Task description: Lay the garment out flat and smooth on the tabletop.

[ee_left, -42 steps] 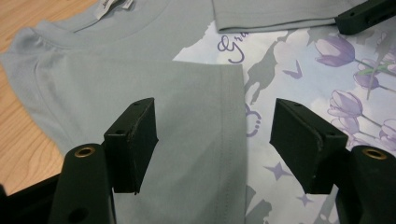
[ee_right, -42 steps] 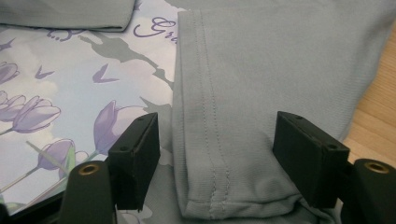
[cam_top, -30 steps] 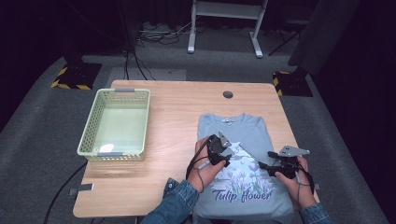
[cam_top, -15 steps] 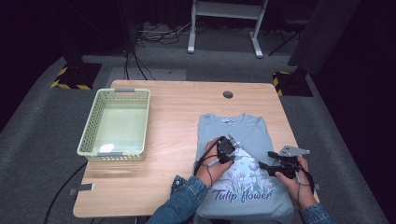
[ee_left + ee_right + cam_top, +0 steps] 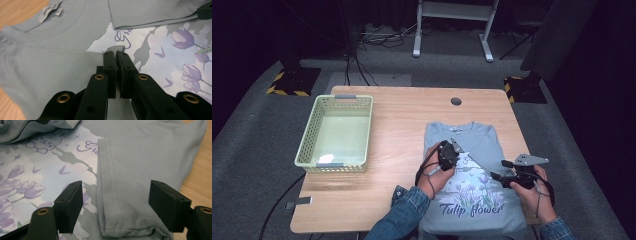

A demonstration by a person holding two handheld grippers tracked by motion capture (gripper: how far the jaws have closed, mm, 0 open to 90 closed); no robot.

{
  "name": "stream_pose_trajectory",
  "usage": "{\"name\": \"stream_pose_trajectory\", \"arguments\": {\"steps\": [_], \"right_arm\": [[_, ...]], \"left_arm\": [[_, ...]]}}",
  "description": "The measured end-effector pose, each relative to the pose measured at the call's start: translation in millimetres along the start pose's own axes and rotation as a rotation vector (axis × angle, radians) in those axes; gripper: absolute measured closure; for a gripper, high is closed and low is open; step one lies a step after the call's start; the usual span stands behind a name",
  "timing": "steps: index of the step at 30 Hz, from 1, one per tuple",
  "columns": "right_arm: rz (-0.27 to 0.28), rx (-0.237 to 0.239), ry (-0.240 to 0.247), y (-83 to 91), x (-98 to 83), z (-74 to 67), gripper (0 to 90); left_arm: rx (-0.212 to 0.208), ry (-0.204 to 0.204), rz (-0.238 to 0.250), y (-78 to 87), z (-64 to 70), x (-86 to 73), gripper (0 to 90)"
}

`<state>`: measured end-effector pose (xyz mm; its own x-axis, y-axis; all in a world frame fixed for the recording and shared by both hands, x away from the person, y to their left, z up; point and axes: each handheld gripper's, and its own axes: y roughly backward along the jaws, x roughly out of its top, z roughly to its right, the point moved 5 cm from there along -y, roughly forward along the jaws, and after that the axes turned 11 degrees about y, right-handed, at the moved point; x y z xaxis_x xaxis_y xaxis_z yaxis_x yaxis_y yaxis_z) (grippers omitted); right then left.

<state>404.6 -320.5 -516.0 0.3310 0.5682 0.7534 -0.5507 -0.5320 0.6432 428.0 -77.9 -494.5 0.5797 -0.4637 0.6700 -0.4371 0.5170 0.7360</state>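
Pale blue T-shirt w/ tulip print is lying flat on the wooden table, at its near right part, well right of the green basket. Left gripper is sitting over the shirt's left half; its jaws have just been closing & are now pinching a fold of the shirt's folded-in sleeve edge. Right gripper is hovering at the shirt's right side, jaws standing wide apart either side of the other folded sleeve hem, not pressing it.

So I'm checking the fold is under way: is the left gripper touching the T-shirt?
Touching. In the left gripper view the left gripper has its jaws shut on a pinched fold of the T-shirt.
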Motion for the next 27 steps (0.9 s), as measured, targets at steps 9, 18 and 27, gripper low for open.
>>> {"name": "stream_pose_trajectory", "arguments": {"steps": [9,18,27], "right_arm": [[0.020,0.007,-0.011,0.9,16.8,1.0,27.2],[0.051,0.002,0.005,5.9,37.7,5.1,27.5],[0.057,0.011,0.026,3.6,50.3,5.0,28.0]], "left_arm": [[0.020,0.024,0.043,24.7,-12.7,-0.2,85.5],[0.026,0.064,0.095,49.6,-24.0,0.7,85.5],[0.063,0.093,0.116,66.5,-41.1,-2.9,85.5]]}}
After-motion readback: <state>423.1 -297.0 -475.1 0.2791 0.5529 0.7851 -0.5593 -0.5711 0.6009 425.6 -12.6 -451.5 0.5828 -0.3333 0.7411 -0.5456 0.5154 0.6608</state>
